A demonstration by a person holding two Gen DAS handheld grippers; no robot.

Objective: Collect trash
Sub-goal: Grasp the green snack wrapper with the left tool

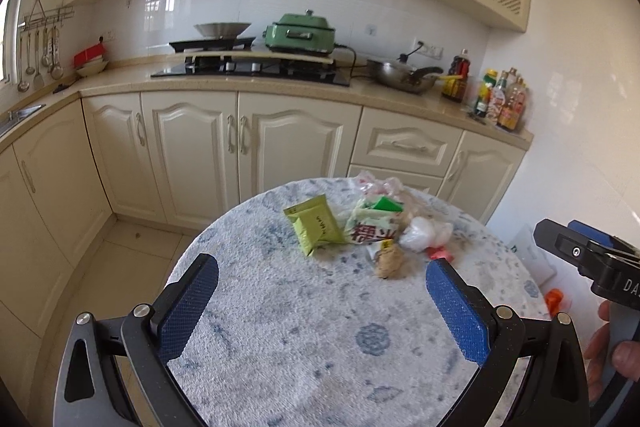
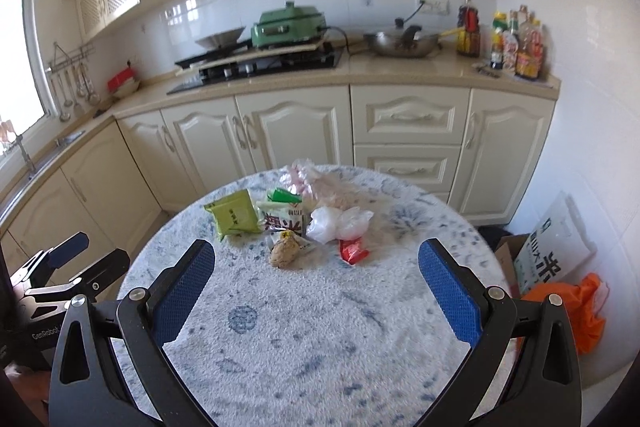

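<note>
Two grippers hang wide open and empty over the near half of a round table (image 2: 320, 327), the left gripper (image 1: 322, 301) beside the right gripper (image 2: 316, 291), both well short of the trash heaped toward the far edge. From left to right the heap holds a green packet (image 2: 234, 215), a white printed wrapper (image 2: 285, 219) with a brown crumpled lump (image 2: 283, 251) just in front of it, a knotted white bag (image 2: 340, 223), and a red scrap (image 2: 352, 251). Starting at the left seems wise: the green packet lies flat, so one finger should slide under an edge before pinching. An orange bag (image 2: 568, 311) on the floor at right may be the bin, though that is uncertain. Pale plastic at the far side of the heap is blurred, and how many pieces overlap there cannot be told.
</note>
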